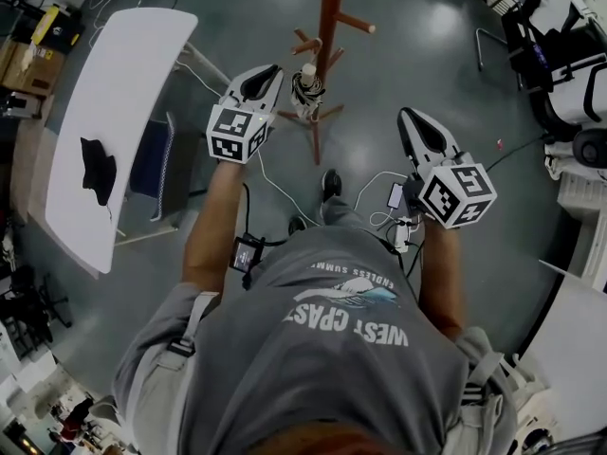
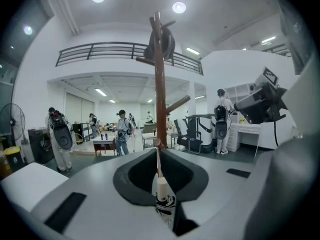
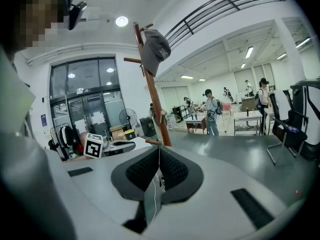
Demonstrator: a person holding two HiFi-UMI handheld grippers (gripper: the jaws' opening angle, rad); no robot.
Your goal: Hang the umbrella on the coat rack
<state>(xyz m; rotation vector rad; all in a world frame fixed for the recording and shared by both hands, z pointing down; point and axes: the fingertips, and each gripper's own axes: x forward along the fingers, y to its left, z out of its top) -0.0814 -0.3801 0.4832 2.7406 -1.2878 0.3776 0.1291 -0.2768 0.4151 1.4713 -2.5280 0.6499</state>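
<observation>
The brown wooden coat rack stands on the grey floor ahead of me. A small folded umbrella, black-and-white with a pale handle, hangs upright among its lower pegs, close to the pole. My left gripper is just left of the umbrella's top, its jaws together and nothing between them. In the left gripper view the rack rises straight ahead, and the umbrella shows below through the gap behind the shut tips of the left gripper. My right gripper is off to the right, clear of the rack, jaws shut.
A grey cap hangs at the rack's top. A white table with a black item and a blue chair stand on the left. A phone and cables lie on the floor. Equipment is at the right. People stand far off.
</observation>
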